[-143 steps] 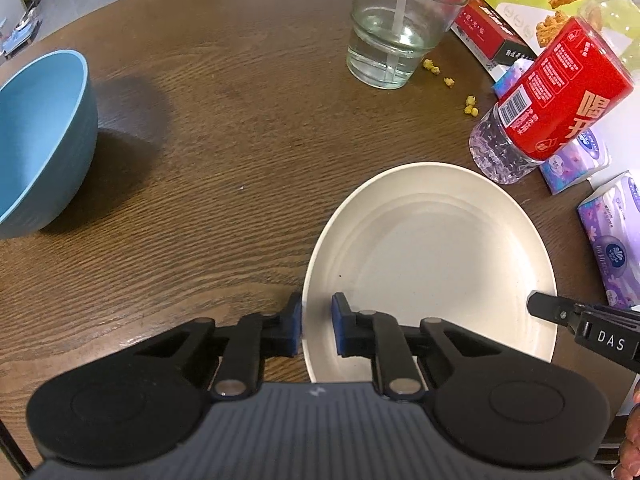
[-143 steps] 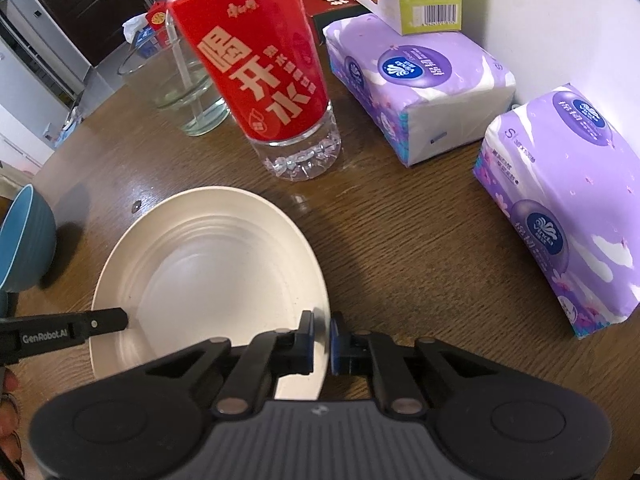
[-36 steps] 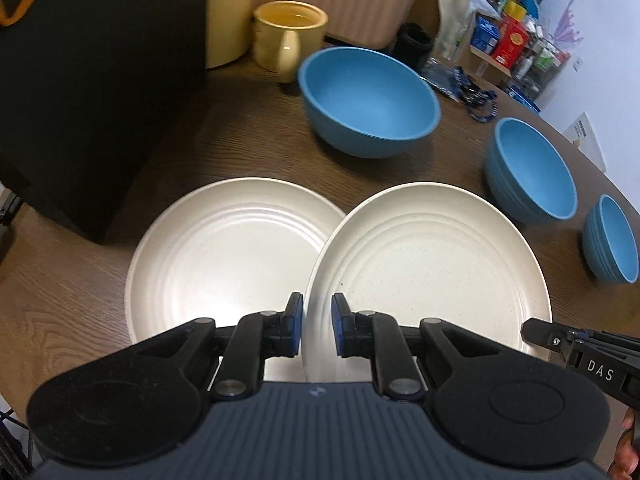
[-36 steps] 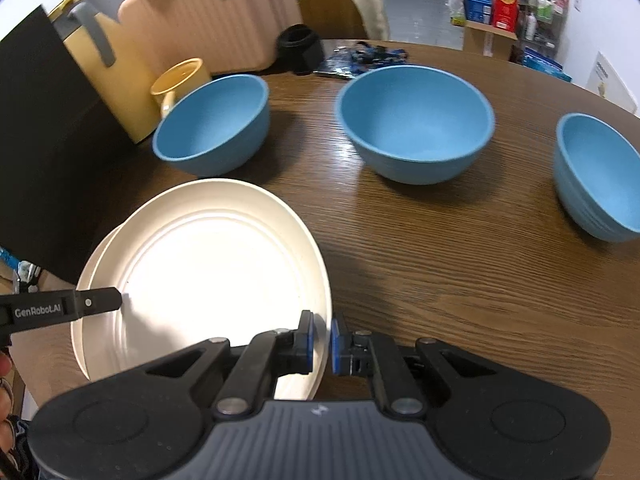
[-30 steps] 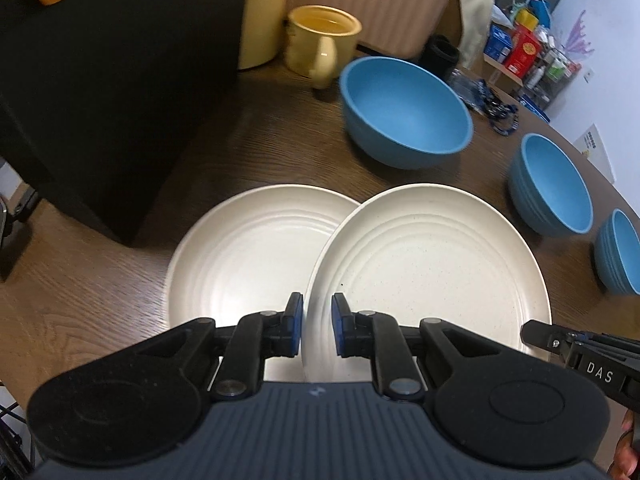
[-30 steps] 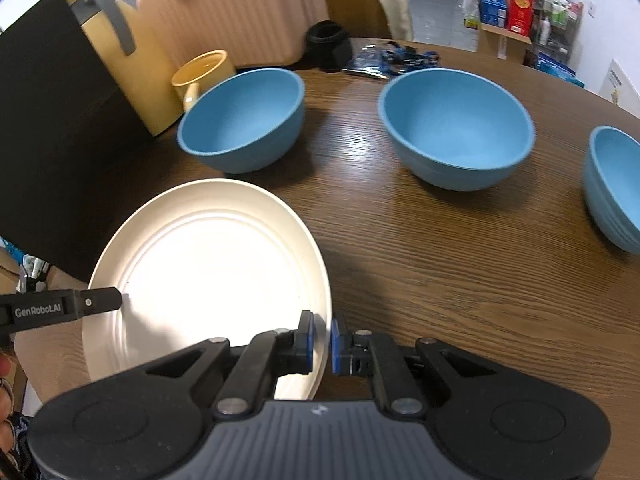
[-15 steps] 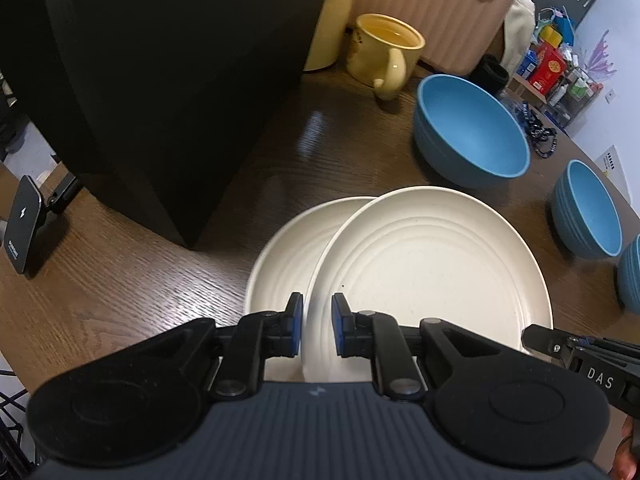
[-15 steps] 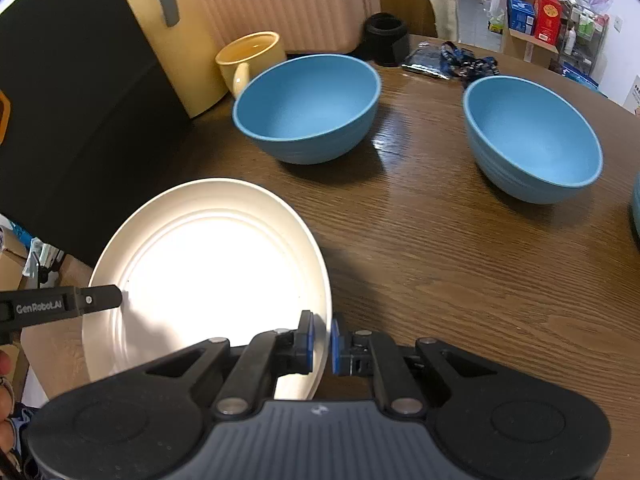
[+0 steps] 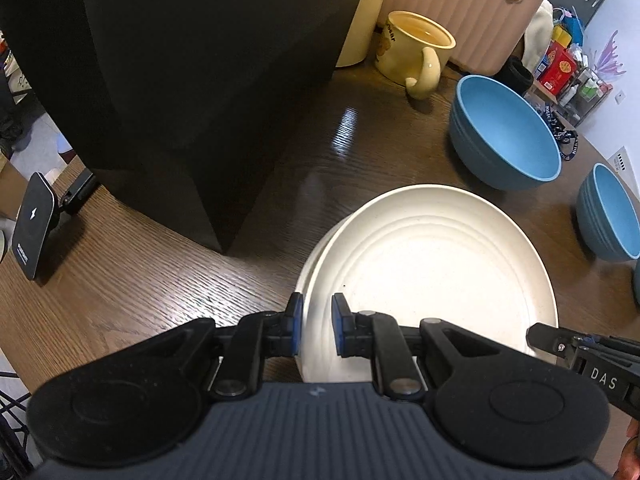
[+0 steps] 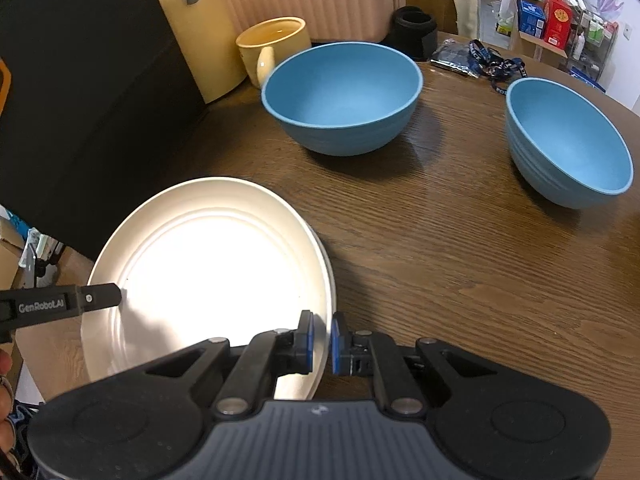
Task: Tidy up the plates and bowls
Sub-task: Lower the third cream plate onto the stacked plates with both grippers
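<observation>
A cream plate [image 9: 432,272] [image 10: 208,264] is held by its rim from both sides. My left gripper [image 9: 317,320] is shut on its near-left edge, and my right gripper [image 10: 320,336] is shut on the opposite edge. Each gripper's finger also shows across the plate in the other wrist view. A second cream plate [image 9: 310,264] [image 10: 331,284] lies on the wooden table [image 10: 460,272] right under the held one, showing only as a thin crescent. Whether the two plates touch I cannot tell. Beyond stand two blue bowls, one large [image 9: 504,140] [image 10: 344,92] and one further right [image 9: 612,216] [image 10: 568,136].
A big black bag [image 9: 180,60] rises close on the left of the plates. A yellow mug [image 9: 416,52] [image 10: 276,44] and a pink ribbed case [image 9: 460,12] stand behind. A dark charger on a stand [image 9: 34,224] sits at the table's left edge. A blue lanyard [image 10: 492,64] lies far back.
Both grippers carried the held plate leftwards over the second plate. That plate lay well exposed beside it a second ago and is now almost wholly covered. The grips are unchanged.
</observation>
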A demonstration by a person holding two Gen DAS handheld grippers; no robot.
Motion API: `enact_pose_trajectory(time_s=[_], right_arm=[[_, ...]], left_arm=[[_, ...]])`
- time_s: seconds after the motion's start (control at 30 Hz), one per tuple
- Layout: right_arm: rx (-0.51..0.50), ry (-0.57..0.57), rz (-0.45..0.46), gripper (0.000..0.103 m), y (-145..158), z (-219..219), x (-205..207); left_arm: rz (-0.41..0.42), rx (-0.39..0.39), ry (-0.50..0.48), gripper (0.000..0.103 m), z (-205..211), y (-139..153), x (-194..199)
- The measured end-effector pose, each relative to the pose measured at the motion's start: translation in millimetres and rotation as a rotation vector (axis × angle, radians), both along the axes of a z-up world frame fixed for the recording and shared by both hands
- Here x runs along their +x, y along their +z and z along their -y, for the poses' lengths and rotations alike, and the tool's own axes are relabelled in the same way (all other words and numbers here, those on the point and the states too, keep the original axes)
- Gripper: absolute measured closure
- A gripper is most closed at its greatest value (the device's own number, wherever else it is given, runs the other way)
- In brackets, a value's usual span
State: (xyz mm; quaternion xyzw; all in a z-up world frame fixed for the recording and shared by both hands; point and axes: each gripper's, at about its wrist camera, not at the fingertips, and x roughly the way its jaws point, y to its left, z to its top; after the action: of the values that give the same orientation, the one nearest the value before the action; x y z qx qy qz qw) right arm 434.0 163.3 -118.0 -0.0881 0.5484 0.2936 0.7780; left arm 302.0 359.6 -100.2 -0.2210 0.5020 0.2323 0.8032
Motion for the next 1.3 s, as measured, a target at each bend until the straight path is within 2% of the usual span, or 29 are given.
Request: enact_pose_trajectory(time_s=[1.03,1.3], right_arm=[[-0.118,0.029,0.121,0.092,-1,-27,-22],[-0.144,0.03,0.139,0.092,-3,-28,-23]], left_arm=[[-0.01,0.12,-0.123,0.086,6,-12,9],[-0.015,0.117,-0.137,0.086,6,-17,11]])
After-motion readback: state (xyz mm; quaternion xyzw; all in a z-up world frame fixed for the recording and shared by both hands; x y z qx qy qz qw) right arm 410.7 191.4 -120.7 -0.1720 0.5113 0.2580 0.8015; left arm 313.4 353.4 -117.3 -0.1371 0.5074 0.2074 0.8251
